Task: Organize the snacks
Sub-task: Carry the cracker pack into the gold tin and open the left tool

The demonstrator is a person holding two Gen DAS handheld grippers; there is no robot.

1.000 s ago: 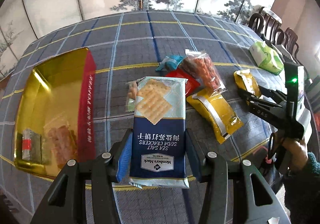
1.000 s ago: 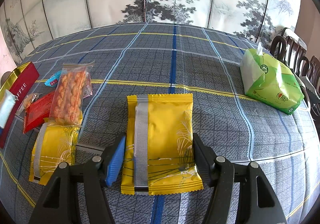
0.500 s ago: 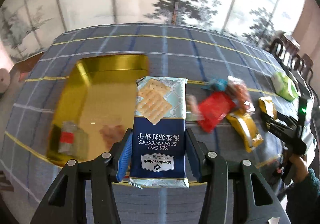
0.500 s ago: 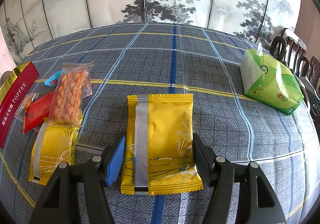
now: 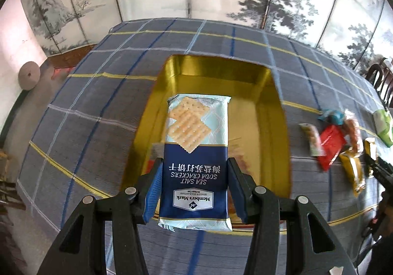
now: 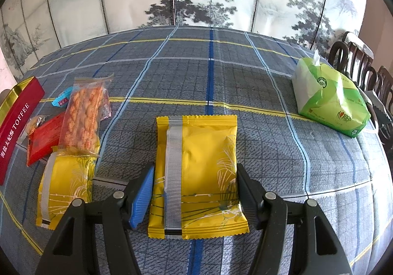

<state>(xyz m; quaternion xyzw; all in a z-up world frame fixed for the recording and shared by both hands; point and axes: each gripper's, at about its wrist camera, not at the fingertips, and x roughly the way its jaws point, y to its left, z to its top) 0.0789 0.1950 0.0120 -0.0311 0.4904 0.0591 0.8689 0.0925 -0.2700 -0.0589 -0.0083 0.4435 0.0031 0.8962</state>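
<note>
Here we see the left hand-held gripper (image 5: 195,189) pinching a soda cracker pack (image 5: 195,152) by its lower half, holding it above the open gold tin (image 5: 275,132) on the plaid-covered desk (image 5: 86,108). The right hand-held gripper (image 6: 195,194) clamps a yellow snack packet (image 6: 199,171) by its sides. To its left lie a second yellow packet (image 6: 63,189), a clear bag of orange snacks (image 6: 84,117) and a red packet (image 6: 44,137), near the tin's red side. A green tissue pack (image 6: 329,100) sits well apart on the right.
</note>
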